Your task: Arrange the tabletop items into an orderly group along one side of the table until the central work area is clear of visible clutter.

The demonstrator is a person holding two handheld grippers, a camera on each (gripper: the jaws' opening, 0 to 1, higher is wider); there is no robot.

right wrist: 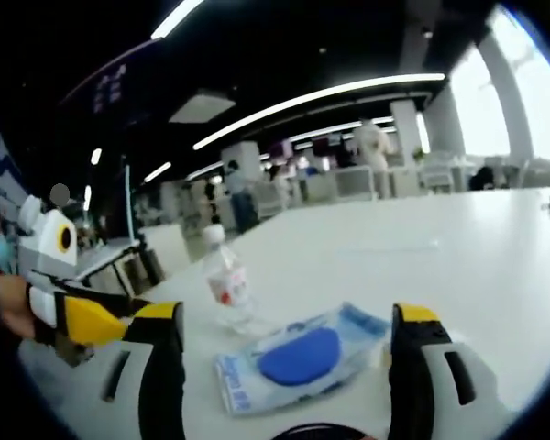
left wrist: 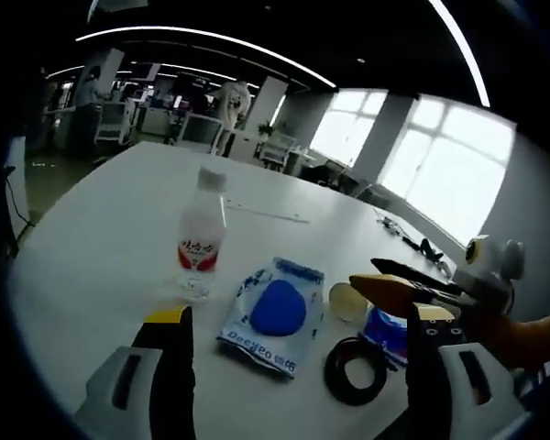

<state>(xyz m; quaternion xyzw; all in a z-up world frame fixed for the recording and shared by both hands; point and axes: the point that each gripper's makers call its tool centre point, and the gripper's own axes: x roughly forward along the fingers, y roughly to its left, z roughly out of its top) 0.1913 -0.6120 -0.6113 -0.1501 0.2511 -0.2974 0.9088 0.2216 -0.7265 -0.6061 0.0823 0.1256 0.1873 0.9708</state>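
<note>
A clear water bottle [left wrist: 202,238] with a red and white label and a white cap stands upright on the white table [left wrist: 101,247]. Beside it lies a blue and white packet [left wrist: 275,313], then a pale round disc [left wrist: 348,301], a blue item [left wrist: 385,328] and a black coil of cable [left wrist: 356,371]. My left gripper [left wrist: 302,316] is open, its jaws standing either side of the packet and short of it. My right gripper [left wrist: 412,289] reaches in from the right over the blue item. In the right gripper view the right gripper [right wrist: 286,316] is open, framing the packet [right wrist: 298,362], with the bottle [right wrist: 225,280] beyond.
The left gripper [right wrist: 82,321] shows at the left, held by a hand. The table's far part [right wrist: 477,257] is bare and wide. Dark cables [left wrist: 412,240] lie near the far right edge. A thin white strip [left wrist: 266,213] lies behind the bottle. Office desks and windows stand beyond.
</note>
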